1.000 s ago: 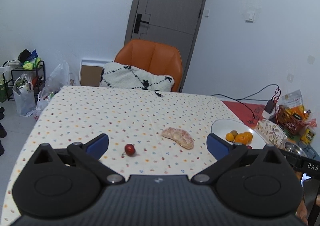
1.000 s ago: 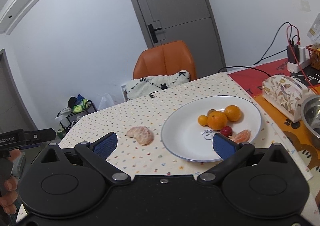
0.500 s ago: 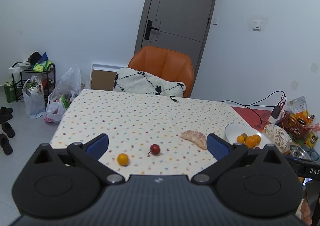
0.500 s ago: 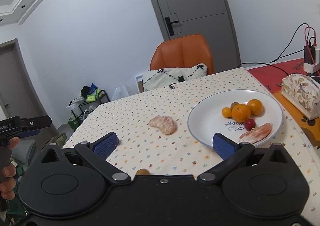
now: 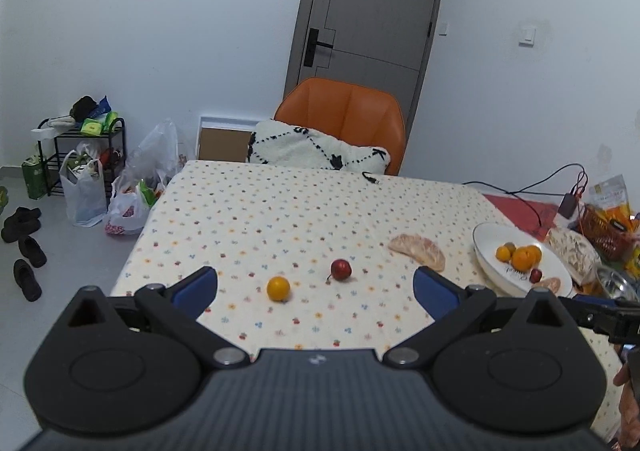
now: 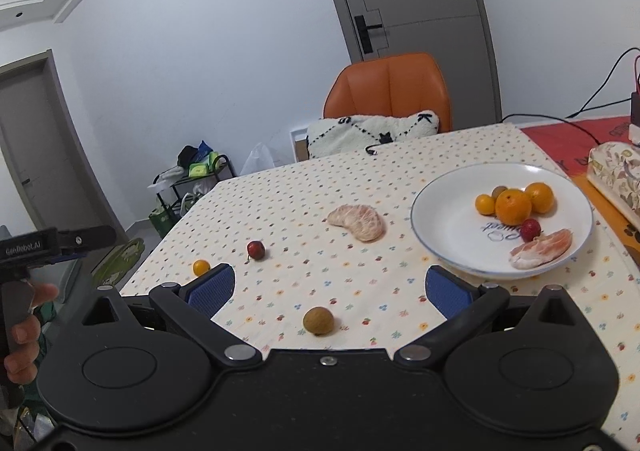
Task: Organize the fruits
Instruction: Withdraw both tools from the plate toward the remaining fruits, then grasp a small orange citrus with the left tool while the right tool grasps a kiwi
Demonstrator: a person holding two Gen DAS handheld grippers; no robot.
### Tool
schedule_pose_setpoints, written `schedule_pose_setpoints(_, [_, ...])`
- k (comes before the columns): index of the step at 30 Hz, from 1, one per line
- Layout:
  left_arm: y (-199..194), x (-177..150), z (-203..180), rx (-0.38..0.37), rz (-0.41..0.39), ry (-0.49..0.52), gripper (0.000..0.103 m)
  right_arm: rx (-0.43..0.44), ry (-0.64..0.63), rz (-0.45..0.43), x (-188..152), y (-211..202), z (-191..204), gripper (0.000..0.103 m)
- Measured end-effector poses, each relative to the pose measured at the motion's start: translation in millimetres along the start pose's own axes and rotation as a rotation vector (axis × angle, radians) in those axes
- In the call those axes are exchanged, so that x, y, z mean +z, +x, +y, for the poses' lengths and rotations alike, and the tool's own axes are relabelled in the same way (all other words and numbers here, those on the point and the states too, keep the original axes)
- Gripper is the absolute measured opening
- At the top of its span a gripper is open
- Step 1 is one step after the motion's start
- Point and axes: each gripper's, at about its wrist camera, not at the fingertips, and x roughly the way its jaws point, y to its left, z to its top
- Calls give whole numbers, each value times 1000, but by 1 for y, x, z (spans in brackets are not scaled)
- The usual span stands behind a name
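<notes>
On the dotted tablecloth lie a small yellow-orange fruit point(image 5: 278, 288) point(image 6: 201, 267), a red fruit with a stem point(image 5: 341, 269) point(image 6: 256, 249), a peeled pomelo piece point(image 5: 418, 252) point(image 6: 357, 222) and a brown round fruit point(image 6: 318, 320). A white plate point(image 5: 488, 251) point(image 6: 444, 235) at the right holds oranges point(image 6: 513, 206), a small red fruit and a pomelo slice point(image 6: 541, 249). My left gripper point(image 5: 315, 286) hangs open above the near table edge, the yellow fruit between its fingers' lines. My right gripper point(image 6: 327, 291) is open with the brown fruit just ahead, untouched.
An orange chair point(image 5: 342, 119) with a white cushion stands at the far edge. A floral box point(image 6: 618, 175), cables, a metal bowl point(image 5: 616, 285) and snack packets crowd the right side. Bags and a rack point(image 5: 80, 163) sit on the floor left. A hand point(image 6: 22, 331) grips the left tool.
Both grippers have drawn back and up from the table, so more cloth shows; the yellow fruit and the brown fruit have come into view. Both stay open and hold nothing.
</notes>
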Motion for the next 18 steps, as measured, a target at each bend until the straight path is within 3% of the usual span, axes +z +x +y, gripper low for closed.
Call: schedule_pose_setpoints(18, [26, -20, 9, -10, 47, -8, 102, 2, -39, 63, -21, 26, 13, 103])
